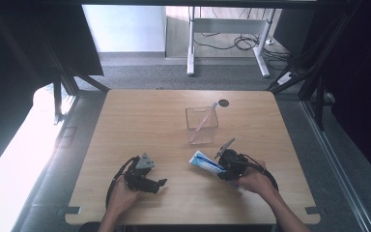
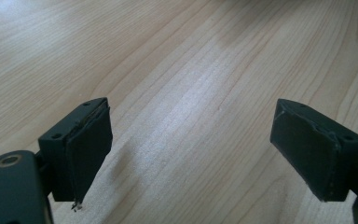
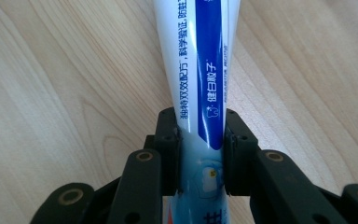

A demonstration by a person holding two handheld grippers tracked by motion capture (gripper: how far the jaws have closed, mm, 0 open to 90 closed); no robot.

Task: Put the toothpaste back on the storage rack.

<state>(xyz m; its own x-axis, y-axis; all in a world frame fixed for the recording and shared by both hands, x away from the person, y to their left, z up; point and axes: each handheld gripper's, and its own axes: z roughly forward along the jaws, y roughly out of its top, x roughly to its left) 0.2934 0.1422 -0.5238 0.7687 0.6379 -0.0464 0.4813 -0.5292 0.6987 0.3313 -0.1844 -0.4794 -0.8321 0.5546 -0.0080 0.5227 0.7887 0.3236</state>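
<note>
A white and blue toothpaste tube (image 3: 200, 60) lies on the wooden table (image 1: 140, 121), and my right gripper (image 3: 200, 140) is shut on its narrow part, one pad against each side. In the high view the tube (image 1: 205, 162) sticks out to the left of that gripper (image 1: 228, 166) at the front right. My left gripper (image 2: 191, 154) rests at the front left with its jaws wide apart over bare wood and nothing between them; from above it (image 1: 160, 183) points right.
A clear square holder (image 1: 202, 125) with a pink-tipped toothbrush (image 1: 206, 118) leaning in it stands beyond the tube, near the table's middle. A dark round hole (image 1: 223, 103) marks the far edge. Bare wood lies between the two grippers.
</note>
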